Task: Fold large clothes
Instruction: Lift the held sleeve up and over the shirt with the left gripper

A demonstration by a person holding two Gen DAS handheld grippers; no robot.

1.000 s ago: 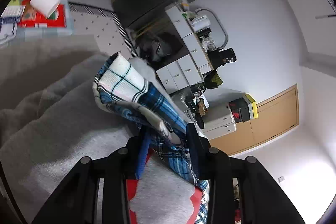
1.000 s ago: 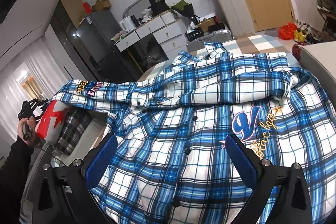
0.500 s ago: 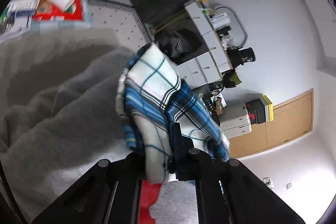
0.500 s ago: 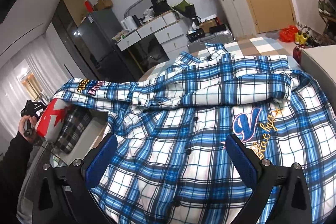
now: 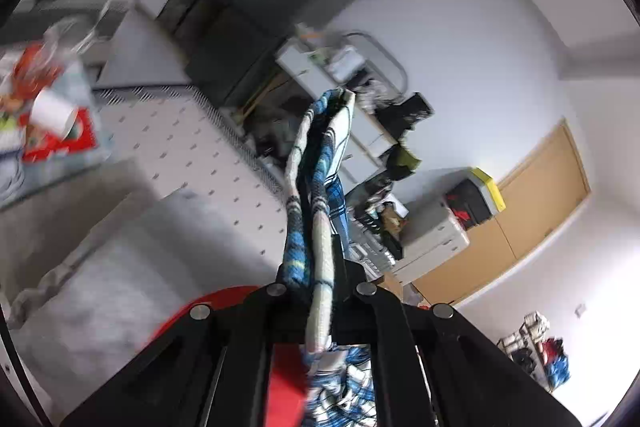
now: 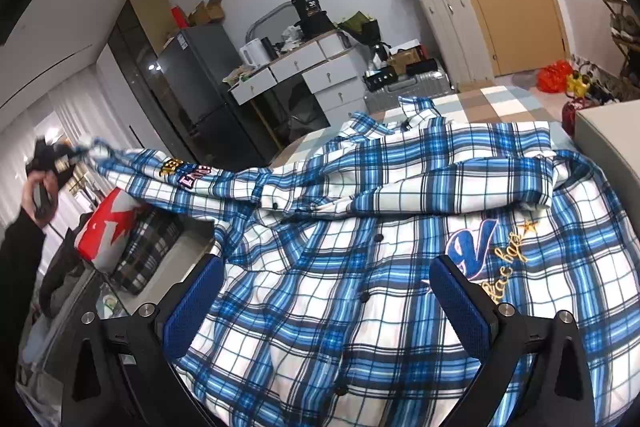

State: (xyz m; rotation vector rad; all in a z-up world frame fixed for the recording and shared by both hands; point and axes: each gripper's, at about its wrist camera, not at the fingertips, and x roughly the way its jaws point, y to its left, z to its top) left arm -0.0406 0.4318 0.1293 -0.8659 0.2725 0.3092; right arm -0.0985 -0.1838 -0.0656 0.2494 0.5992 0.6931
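A blue and white plaid shirt point(image 6: 360, 227) lies spread out, front up, with an embroidered "V" on its chest. My right gripper point(image 6: 326, 301) hovers open just above its lower front, blue pads point(image 6: 192, 303) wide apart with nothing between them. My left gripper point(image 5: 314, 259) is shut on the bunched end of the shirt's sleeve point(image 5: 316, 163), which sticks up past the fingertips. In the right wrist view that left gripper point(image 6: 52, 159) is at the far left in a person's hand point(image 6: 38, 191), holding the sleeve point(image 6: 180, 175) stretched out and raised.
Under the raised sleeve lies a pile of folded clothes: a red and grey piece point(image 6: 108, 227) and a black and white checked one point(image 6: 144, 255). A grey blanket point(image 5: 100, 267) lies below the left gripper. A fridge point(image 6: 200, 87), white drawers point(image 6: 320, 71) and suitcases point(image 6: 452, 27) line the far wall.
My left gripper has shut on the sleeve end and lifted it; the sleeve now hangs stretched above the clothes pile. The right gripper has stayed where it was, open.
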